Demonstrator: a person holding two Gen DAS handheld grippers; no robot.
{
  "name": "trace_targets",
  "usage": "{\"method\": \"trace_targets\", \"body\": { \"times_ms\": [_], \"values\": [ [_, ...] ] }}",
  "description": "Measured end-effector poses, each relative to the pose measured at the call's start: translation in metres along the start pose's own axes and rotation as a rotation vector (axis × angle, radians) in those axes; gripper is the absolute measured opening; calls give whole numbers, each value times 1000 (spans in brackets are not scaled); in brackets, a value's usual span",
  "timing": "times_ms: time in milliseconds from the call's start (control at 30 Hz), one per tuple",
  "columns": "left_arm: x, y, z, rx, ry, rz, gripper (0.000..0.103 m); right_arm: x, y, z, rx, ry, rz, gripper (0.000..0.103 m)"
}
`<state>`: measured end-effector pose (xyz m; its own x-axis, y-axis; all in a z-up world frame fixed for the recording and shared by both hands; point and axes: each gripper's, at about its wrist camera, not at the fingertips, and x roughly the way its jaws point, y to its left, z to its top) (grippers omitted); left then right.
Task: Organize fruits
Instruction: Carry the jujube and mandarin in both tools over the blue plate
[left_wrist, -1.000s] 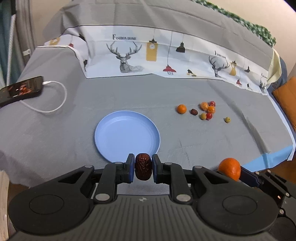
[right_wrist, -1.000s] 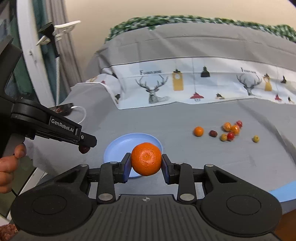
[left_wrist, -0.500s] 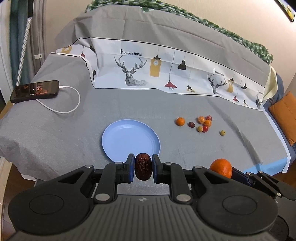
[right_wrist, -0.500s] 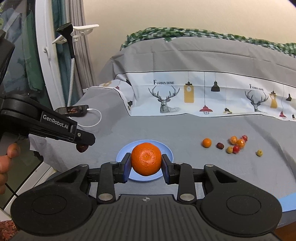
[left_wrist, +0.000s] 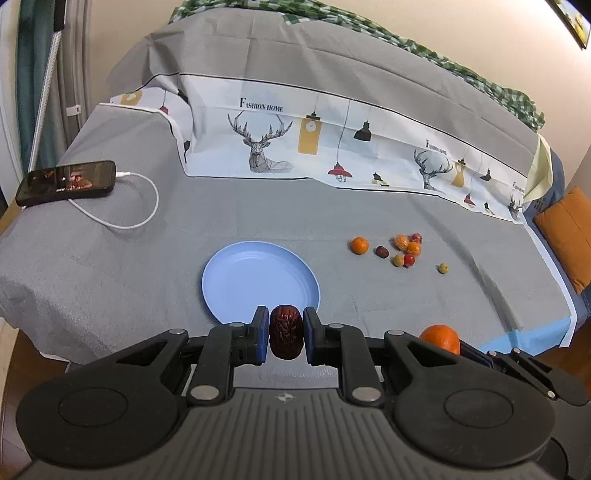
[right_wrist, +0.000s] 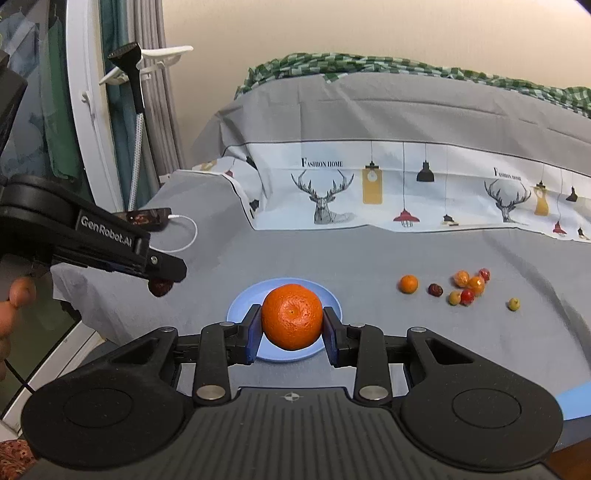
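Note:
My left gripper (left_wrist: 285, 334) is shut on a dark red jujube (left_wrist: 285, 331), held above the bed's near edge, short of the empty blue plate (left_wrist: 258, 282). My right gripper (right_wrist: 291, 328) is shut on a large orange mandarin (right_wrist: 291, 316), also held in front of the plate (right_wrist: 240, 310). The mandarin shows at the lower right of the left wrist view (left_wrist: 440, 338). The left gripper with the jujube (right_wrist: 160, 288) shows at the left of the right wrist view. Several small fruits (left_wrist: 400, 249) lie in a cluster right of the plate, also in the right wrist view (right_wrist: 463, 286).
A grey sheet (left_wrist: 258, 206) covers the bed, with a deer-print cloth (left_wrist: 332, 147) behind. A black phone (left_wrist: 64, 182) with a white cable (left_wrist: 125, 218) lies at the far left. An orange cushion (left_wrist: 570, 232) is at the right edge. A window frame (right_wrist: 85, 122) stands left.
Both grippers have pulled back and up from the bed, so the plate and fruits look smaller and farther. Both still hold their fruit.

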<state>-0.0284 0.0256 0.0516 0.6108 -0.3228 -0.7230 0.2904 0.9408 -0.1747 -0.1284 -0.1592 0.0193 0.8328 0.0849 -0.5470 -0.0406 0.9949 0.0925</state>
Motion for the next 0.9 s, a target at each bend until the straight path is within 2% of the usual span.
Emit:
{"method": "trace_targets", "body": {
  "times_ms": [533, 900],
  "values": [
    [30, 13, 15, -17, 36, 40, 21, 29, -1, 4, -6, 43, 13, 35],
    [73, 21, 33, -36, 69, 59, 21, 69, -8, 11, 5, 95, 18, 35]
  ]
}}
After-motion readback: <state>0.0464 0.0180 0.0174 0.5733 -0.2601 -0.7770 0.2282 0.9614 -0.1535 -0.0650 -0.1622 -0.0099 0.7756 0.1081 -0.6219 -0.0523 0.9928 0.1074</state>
